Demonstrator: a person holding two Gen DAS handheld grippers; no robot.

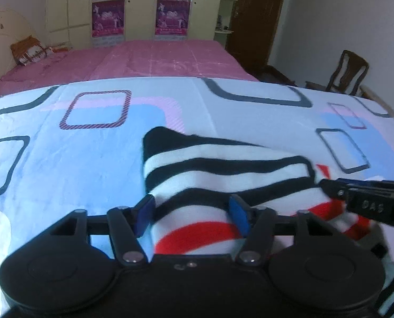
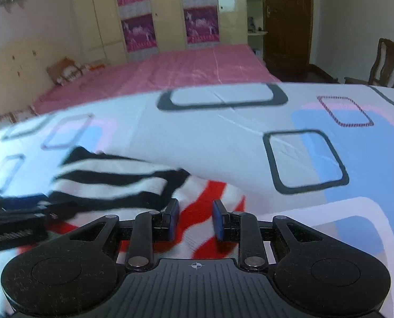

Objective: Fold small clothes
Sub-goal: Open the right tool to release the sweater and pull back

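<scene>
I had both grippers down on the striped top (image 1: 223, 175), which lay bunched on the patterned sheet (image 1: 64, 164) at the near edge of the bed, its black-and-white part furthest from me and the red-and-white part under my tools. My left gripper (image 1: 193, 212) stood fairly wide, with a thick roll of the cloth between its blue pads; the right-hand pad looked pressed into the fabric, but I could not tell whether the other pad was touching, so I would not call it a firm hold. My right gripper (image 2: 195, 218) was set narrow, red-and-white cloth running between its pads; from its own view I could not tell whether it pinched a fold or merely hovered over it. In each view the other gripper reached in from the side, close beside me.

What worried me: the knit was thick and bunched, so a jaw might have caught several layers at once and dragged the whole top instead of turning one edge. A loose left hold could have let the roll slip out mid-fold. With my two tools so near each other, they could have knocked together. And the top sat close to the bed's edge, where a pull toward me might have slid it off.
</scene>
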